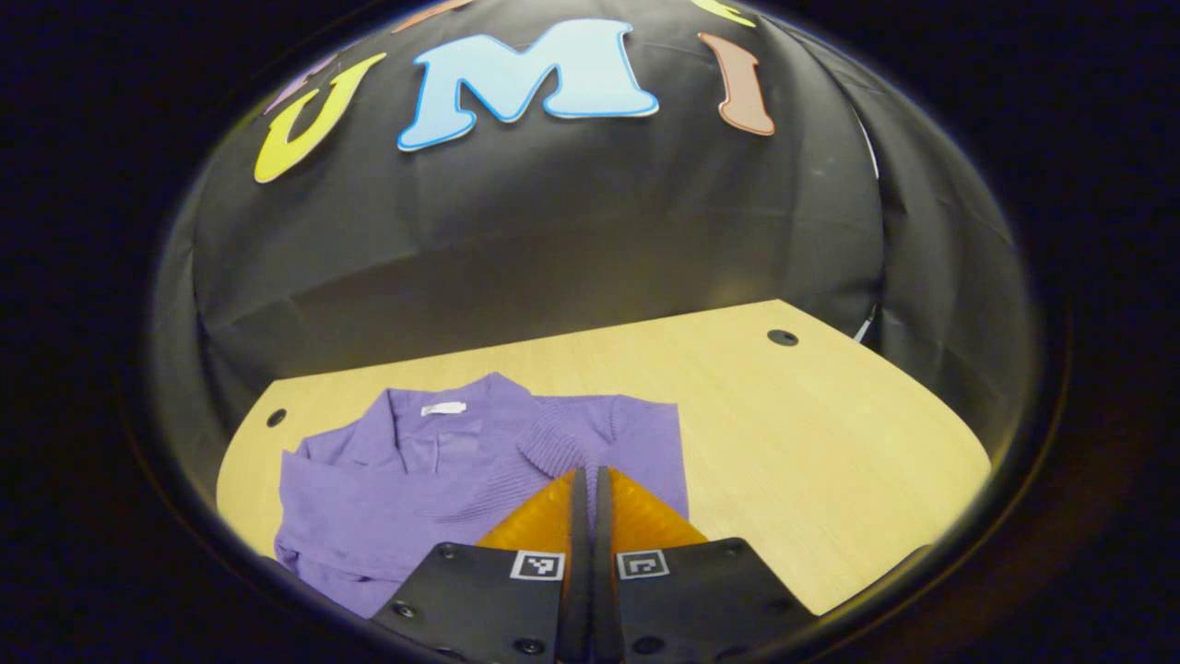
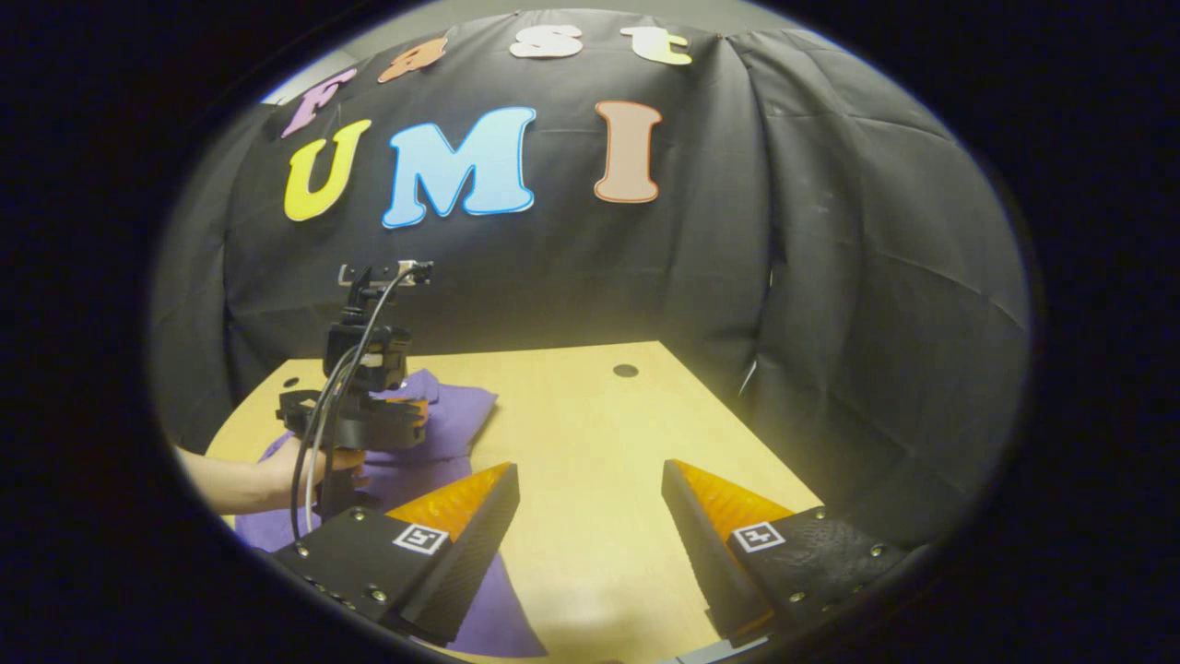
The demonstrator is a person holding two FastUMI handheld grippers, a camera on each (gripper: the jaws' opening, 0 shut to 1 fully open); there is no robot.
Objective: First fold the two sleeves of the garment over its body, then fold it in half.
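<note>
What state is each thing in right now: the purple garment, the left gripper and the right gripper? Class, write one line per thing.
Purple knitted garment: lying on the light wooden table, collar away from the left gripper's camera, one ribbed sleeve folded across its body.
Left gripper: fingers closed together over the garment; whether they pinch cloth cannot be told.
Right gripper: open, over bare table.

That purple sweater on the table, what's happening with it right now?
A person is folding the purple sweater on the wooden table with two handheld grippers. At least one sleeve looks folded across the body. In its own view, the left gripper is shut over the sweater; whether it pinches fabric is unclear. In the right gripper view, a hand holds it above the sweater, while the right gripper is open over bare table beside the sweater's edge.
</note>
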